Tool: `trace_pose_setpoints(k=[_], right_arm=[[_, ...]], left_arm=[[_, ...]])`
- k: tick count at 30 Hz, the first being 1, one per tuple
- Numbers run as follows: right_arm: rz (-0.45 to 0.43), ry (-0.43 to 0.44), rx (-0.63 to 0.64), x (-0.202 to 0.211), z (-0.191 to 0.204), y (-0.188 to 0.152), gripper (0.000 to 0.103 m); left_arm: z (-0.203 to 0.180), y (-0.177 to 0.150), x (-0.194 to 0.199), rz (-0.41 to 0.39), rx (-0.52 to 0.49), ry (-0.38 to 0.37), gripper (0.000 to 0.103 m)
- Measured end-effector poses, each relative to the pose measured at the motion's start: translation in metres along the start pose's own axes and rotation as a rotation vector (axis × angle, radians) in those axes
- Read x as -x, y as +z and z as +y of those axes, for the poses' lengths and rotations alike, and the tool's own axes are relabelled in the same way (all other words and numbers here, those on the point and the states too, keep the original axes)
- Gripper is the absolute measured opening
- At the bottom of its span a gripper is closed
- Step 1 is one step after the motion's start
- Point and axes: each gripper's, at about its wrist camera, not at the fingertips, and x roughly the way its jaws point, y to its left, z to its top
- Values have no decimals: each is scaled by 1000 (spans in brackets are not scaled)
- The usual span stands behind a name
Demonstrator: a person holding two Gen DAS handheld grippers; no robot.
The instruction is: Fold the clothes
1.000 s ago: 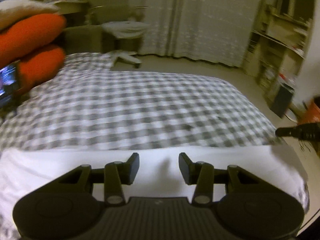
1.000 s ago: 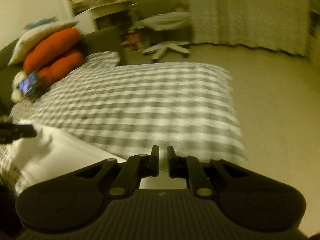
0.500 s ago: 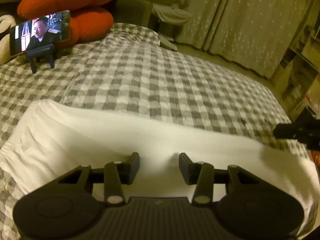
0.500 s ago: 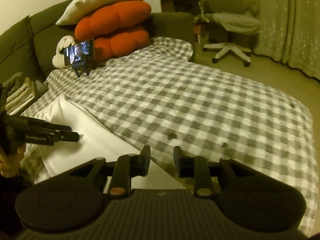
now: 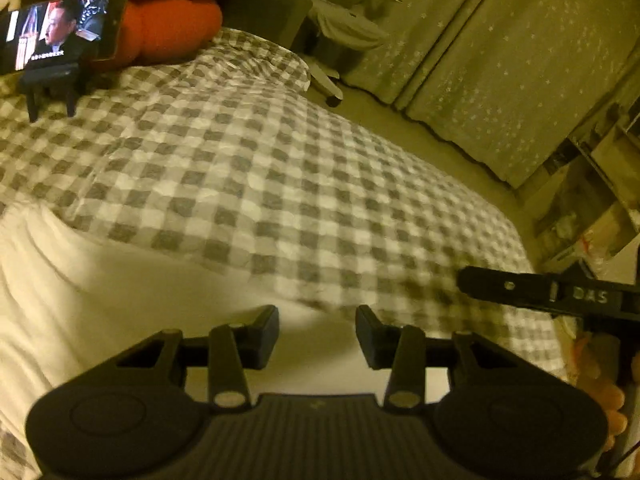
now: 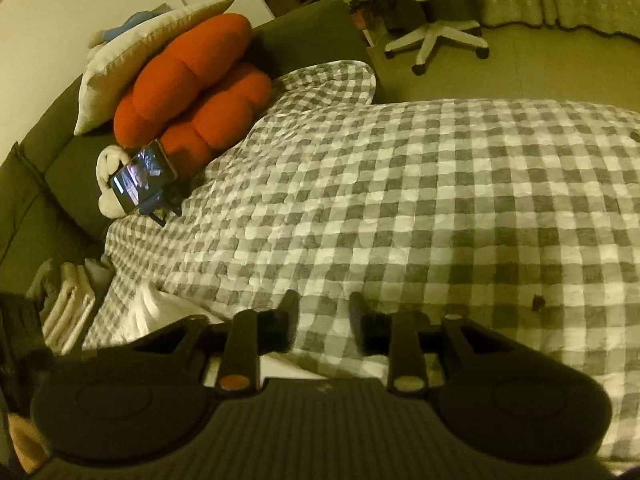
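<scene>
Since earlier frame, both views swung toward sofa; right gripper [image 6: 323,312] jaws just opened, nothing between. Left gripper [image 5: 317,330] hung parted, empty, over white garment [image 5: 100,304] lying flat on checkered blanket [image 5: 280,184]. Judged: laid out, folding mostly left.

The checked bed cover [image 6: 440,208] lies flat and bare across the middle and right of the right wrist frame, leaving broad open room there. At left centre a phone on a small stand [image 6: 144,178] sits on the cover, with orange cushions [image 6: 192,92] and a pale pillow [image 6: 132,52] stacked just behind it, closing off the upper left. A pile of folded clothes [image 6: 68,304] blocks the left edge. The white garment [image 5: 100,300] fills the lower left of the left wrist frame. There, the right tool [image 5: 540,292] juts in from the right edge. An office chair [image 6: 436,36] stands on the floor beyond the bed.
</scene>
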Motion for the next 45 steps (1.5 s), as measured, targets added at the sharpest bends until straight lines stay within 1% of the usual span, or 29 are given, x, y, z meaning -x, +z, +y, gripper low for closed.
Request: trace_pose_setpoints(k=[1,2,4,6,8,11,14,16,17,18,19,23,32,38,41,45], right_arm=[[2,-5,12,-1,-3,-5,44],[10,-9,23,-2,-7,-9,44],[35,-10,39,-6,-13,-15,44],[60,26,29,-11,-17,-18,44],[88,83,6,-14,-22,-21,44],[104,103,76,-13,-19,-25,44],[123,142,131,-14,-12,-28,44],[131,123,193,-16,-3,-32,44],[130,116,227,-17,2,-34,43],[127,115,260,-17,7,-36,39],[126,117,287,-17,10,-38,38],[128,137,372,-14,17,-46,37],[99,159,493,-5,23,-55,37],[95,155,539,-3,27,-58,37],[80,151,566,0,30,-61,37],[71,139,621,4,35,-66,37]], left_arm=[[3,-6,-2,2,-13,-1,42],[3,-9,0,-7,-30,2,38],[3,-16,4,-26,-64,8,37],[4,-21,7,-42,-96,13,37],[4,-19,5,-37,-106,16,37],[6,-16,4,-36,-102,10,37],[8,-14,5,-35,-112,15,37],[6,-16,6,-37,-125,21,37],[5,-16,6,-37,-130,23,37],[5,-16,6,-36,-130,22,37],[6,-15,6,-35,-129,20,37],[8,-15,6,-25,-132,8,37],[16,-13,8,1,-91,-39,38],[16,-12,8,7,-85,-44,38],[16,-12,8,7,-86,-44,39],[16,-12,8,8,-89,-45,39]])
